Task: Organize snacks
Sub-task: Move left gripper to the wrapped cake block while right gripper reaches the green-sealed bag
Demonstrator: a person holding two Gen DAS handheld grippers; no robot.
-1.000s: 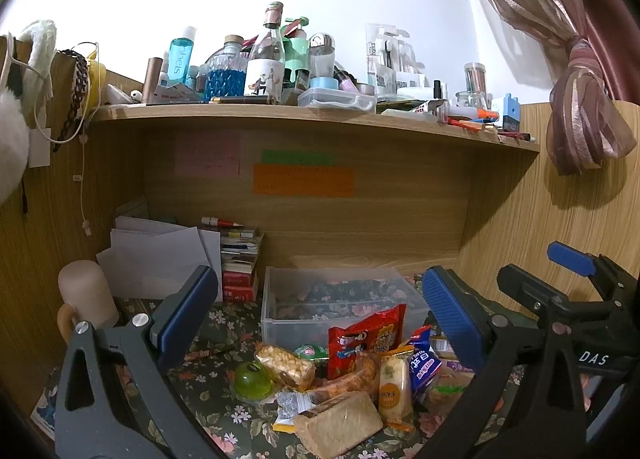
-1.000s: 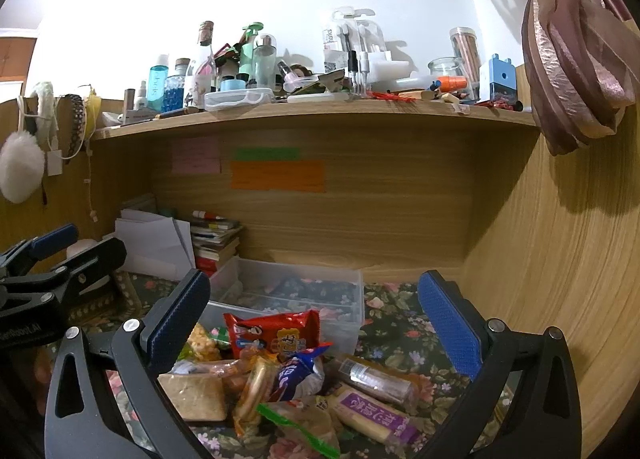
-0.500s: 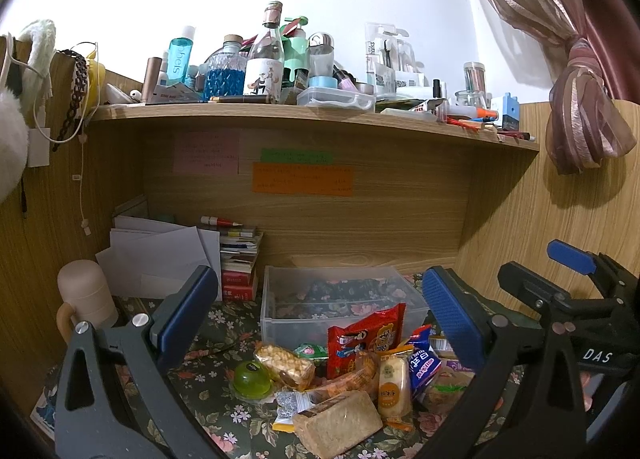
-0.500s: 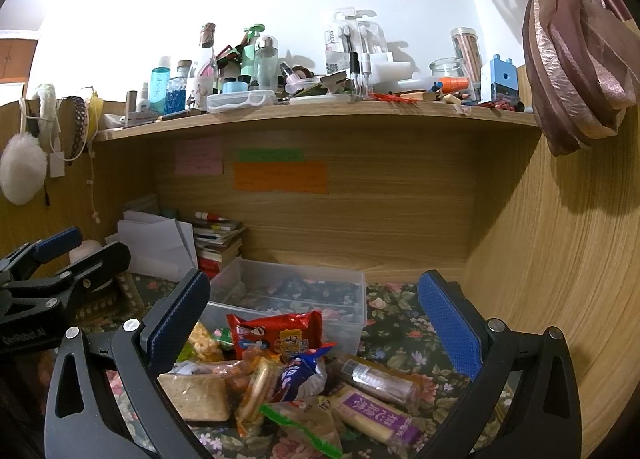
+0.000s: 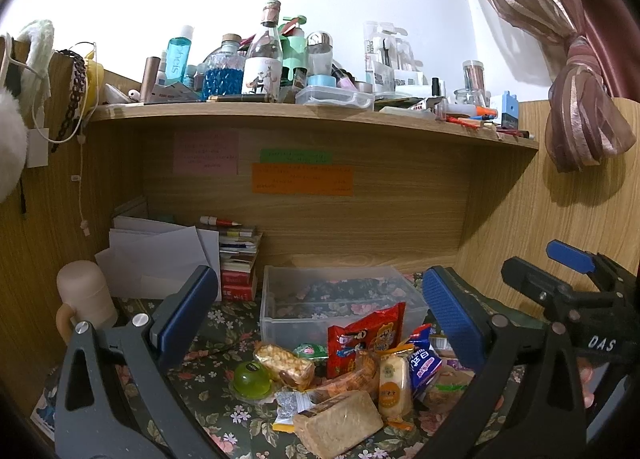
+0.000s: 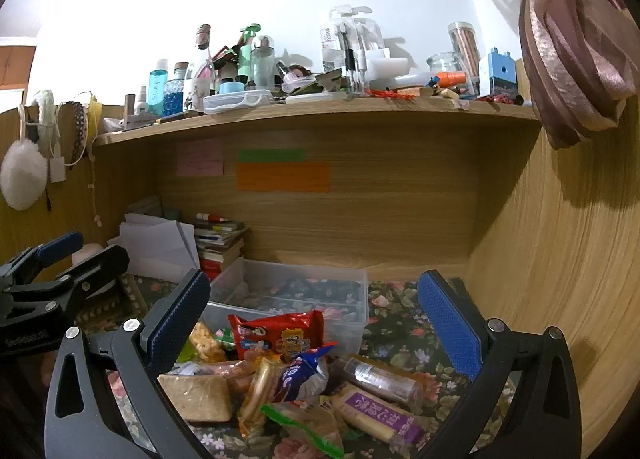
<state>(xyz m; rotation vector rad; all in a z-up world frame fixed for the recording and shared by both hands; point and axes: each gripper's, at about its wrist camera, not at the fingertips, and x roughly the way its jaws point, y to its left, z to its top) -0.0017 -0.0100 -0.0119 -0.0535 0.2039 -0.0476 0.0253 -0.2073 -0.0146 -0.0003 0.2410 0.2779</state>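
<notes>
Snack pile (image 6: 280,375), lower packets overlapped

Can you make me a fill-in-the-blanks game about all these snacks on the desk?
1. The clear bin behind the snacks has ____ snacks inside it.
2. The tall packet leaning on the bin is mostly ____.
3. The little round jelly cup is ____.
4. Both grippers, left and right, are ____.

Missing words: no; red; green; open
</notes>
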